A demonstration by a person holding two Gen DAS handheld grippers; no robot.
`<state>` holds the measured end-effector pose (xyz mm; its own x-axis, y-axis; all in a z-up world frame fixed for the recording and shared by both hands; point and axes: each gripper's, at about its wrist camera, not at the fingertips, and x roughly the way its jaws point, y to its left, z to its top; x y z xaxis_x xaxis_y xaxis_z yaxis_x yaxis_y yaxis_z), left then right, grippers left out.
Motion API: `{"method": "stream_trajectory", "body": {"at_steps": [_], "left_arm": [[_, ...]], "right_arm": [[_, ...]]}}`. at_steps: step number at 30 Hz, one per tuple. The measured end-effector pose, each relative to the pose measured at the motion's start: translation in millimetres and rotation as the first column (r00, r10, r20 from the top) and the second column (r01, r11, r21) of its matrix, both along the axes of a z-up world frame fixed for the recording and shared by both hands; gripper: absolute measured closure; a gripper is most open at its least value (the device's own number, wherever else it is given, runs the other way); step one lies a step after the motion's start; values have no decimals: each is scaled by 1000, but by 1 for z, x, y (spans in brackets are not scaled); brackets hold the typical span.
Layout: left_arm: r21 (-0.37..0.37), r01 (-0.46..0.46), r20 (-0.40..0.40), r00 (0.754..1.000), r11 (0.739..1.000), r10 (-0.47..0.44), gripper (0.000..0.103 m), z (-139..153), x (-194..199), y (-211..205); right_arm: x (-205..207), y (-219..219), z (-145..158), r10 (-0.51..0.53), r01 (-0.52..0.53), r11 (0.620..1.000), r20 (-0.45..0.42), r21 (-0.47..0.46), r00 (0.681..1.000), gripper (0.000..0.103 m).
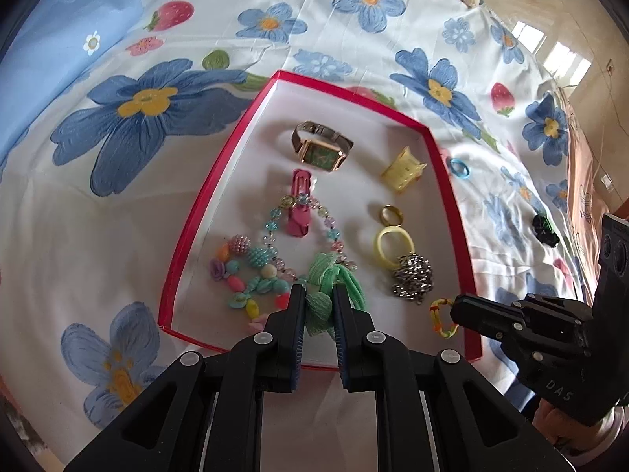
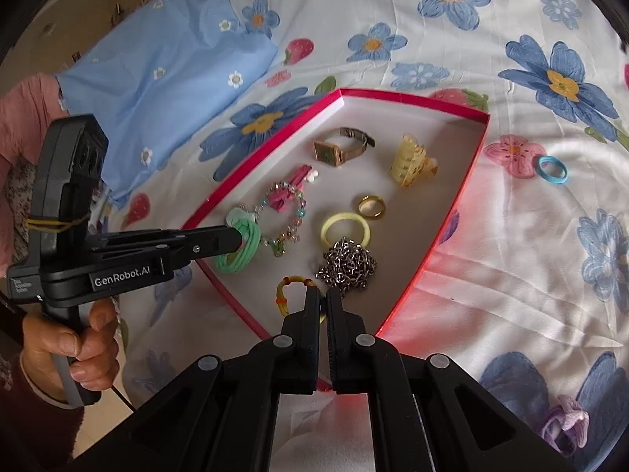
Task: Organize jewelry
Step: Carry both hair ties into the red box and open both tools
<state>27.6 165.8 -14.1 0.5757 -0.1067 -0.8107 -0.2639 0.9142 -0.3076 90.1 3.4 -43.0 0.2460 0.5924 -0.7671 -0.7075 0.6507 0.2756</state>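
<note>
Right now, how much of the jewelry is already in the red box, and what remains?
Done: watch, gold ring and chain lie in the red box. In hand: left gripper holds a green hair tie; right gripper holds a multicolored loop. Left: blue ring and black scrunchie on the sheet.

1. Home bedroom: bed under a floral sheet [image 1: 165, 212] printed with blue flowers and strawberries.
2. Blue pillow [image 2: 165, 78] at the sheet's far left corner.
3. Tiled floor [image 1: 550, 11] beyond the bed's right edge.
</note>
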Motion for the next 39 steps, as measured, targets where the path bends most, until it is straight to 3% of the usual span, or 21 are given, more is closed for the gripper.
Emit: {"method": "stream_trajectory", "body": {"at_steps": [11,15,29,33,37,39], "left_arm": [[10,-13,-31,999,1000,13,89,-14,11,3],[19,-13,-31,999,1000,14,89,-13,12,2],[22,-25,-29,999,999,26,82,-12,9,2],[25,-28,-30,999,999,29,81,-11,8,2],[24,-36,-21,999,999,36,65,-9,5,3],[26,-36,-13,999,999,36,63,-7,2,2]], "right_arm": [[2,15,-14,23,-22,997,9,-78,1000,100],[1,17,-17,30,-29,995,15,-99,999,95],[3,16,-15,20,-20,997,3,-78,1000,93],[3,12,-11,9,-9,999,10,-52,1000,83],[3,7,-6,-8,9,999,21,-32,1000,80],[3,3,-3,-22,22,1000,29,-18,999,72]]}}
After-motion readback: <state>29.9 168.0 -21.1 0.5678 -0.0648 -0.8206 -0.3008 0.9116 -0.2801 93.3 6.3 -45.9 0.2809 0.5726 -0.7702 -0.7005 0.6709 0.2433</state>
